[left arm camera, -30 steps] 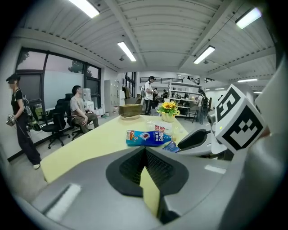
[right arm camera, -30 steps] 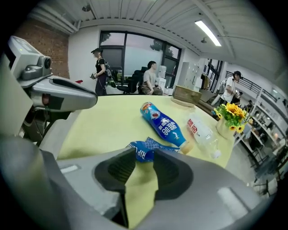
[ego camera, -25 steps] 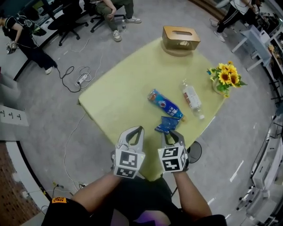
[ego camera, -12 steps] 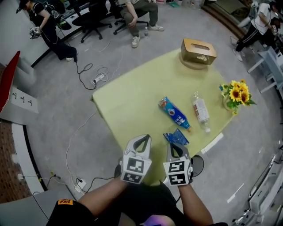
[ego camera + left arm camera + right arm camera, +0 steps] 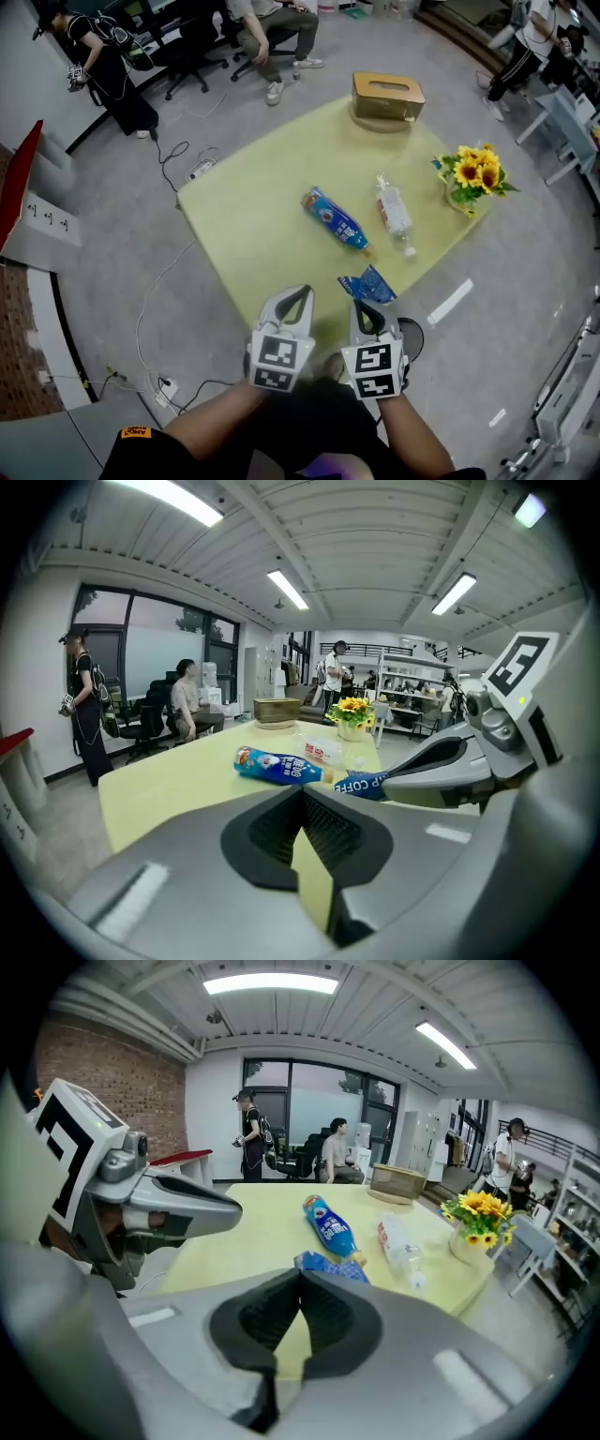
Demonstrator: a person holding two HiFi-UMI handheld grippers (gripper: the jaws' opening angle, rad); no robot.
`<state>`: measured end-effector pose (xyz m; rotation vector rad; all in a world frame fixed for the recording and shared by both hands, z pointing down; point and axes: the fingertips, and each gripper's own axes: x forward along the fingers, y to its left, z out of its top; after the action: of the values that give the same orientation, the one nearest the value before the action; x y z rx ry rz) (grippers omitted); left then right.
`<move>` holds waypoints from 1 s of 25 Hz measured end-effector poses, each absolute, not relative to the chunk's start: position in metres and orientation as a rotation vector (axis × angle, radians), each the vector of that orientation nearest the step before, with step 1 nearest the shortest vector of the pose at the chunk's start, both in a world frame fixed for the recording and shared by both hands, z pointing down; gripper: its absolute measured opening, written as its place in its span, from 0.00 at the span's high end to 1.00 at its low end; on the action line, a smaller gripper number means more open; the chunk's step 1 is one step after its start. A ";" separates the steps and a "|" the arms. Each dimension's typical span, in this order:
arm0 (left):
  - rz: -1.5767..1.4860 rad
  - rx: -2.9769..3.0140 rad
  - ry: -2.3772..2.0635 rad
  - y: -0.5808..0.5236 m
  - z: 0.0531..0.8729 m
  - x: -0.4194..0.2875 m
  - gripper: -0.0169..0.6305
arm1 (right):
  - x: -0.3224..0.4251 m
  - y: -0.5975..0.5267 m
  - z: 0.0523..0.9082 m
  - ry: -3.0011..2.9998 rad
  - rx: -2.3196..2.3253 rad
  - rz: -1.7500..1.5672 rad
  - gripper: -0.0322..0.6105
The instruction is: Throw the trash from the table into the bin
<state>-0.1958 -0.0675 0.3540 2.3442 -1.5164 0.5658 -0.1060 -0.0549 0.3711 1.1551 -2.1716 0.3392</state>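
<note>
A crumpled blue coffee wrapper hangs over the near corner of the yellow-green table. My right gripper is shut on its near end. In the right gripper view the wrapper sticks out just past the closed jaw tips. My left gripper hovers beside it to the left, shut and holding nothing. A blue bottle and a clear plastic bottle lie on their sides mid-table. A dark round container, perhaps the bin, stands on the floor just right of my right gripper, partly hidden.
A brown tissue box sits at the table's far corner and a pot of sunflowers at its right corner. Cables and a power strip lie on the floor to the left. People and office chairs are at the back.
My right gripper has closed on the blue wrapper and lifted it from the table's near corner. Both grippers have drawn back a little from the table.
</note>
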 end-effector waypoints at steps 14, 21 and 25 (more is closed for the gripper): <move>0.573 2.482 -1.304 -0.016 0.360 -0.069 0.96 | 0.015 0.017 0.383 -2.069 1.352 0.451 0.95; 0.611 2.557 -1.107 0.001 0.377 -0.006 0.96 | 0.068 0.040 0.402 -1.969 1.471 0.561 0.95; 0.605 2.601 -0.987 0.011 0.388 0.032 0.96 | 0.101 0.055 0.422 -1.897 1.534 0.630 0.95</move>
<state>0.0322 0.0108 0.3881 2.6010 -0.9865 0.6052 0.1010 0.0552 0.4225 1.5337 -1.8973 0.6301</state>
